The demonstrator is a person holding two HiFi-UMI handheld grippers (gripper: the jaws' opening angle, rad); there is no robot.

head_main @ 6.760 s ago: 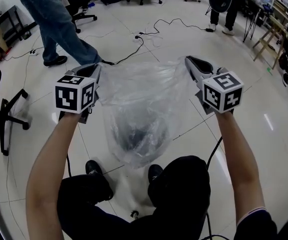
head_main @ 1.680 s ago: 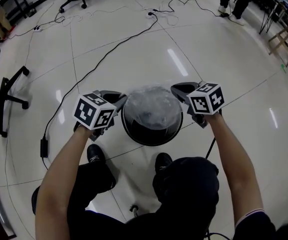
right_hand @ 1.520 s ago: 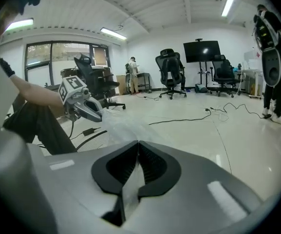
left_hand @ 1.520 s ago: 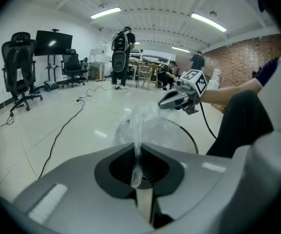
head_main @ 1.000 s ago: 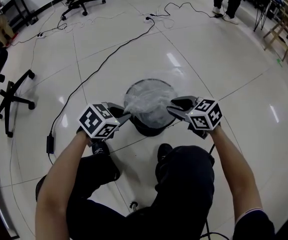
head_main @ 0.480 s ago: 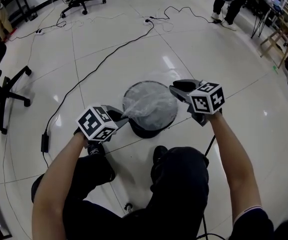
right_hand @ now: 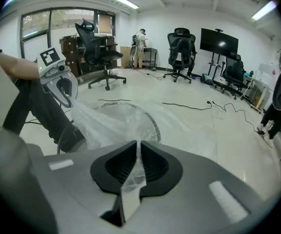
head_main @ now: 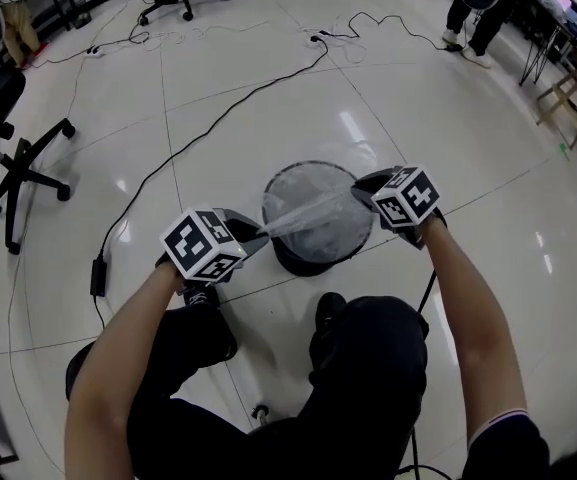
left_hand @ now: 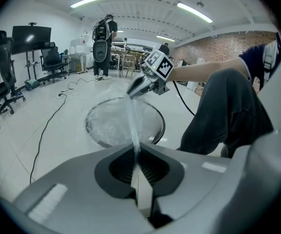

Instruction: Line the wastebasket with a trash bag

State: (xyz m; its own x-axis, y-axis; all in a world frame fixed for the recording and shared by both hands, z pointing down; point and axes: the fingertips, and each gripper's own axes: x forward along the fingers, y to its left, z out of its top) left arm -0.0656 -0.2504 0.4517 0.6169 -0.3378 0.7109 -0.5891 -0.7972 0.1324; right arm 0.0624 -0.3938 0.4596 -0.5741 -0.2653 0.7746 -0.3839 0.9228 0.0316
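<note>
A black mesh wastebasket stands on the floor in front of my knees, with a clear trash bag draped into and over its mouth. My left gripper is at the basket's near-left rim, shut on a fold of the bag. That fold runs taut across the mouth to my right gripper at the right rim. The right gripper's jaws have just been closing and now pinch bag film between them. Each gripper view shows the other gripper, the right gripper and the left gripper, across the basket rim.
A black cable crosses the glossy tiled floor on the left. An office chair base stands at far left, with more chairs and a monitor further off. A standing person is at the top right. My shoes are beside the basket.
The right gripper has come down to the basket's right rim and closed on the bag. A strip of film now stretches between both grippers. The left gripper has stayed put.
</note>
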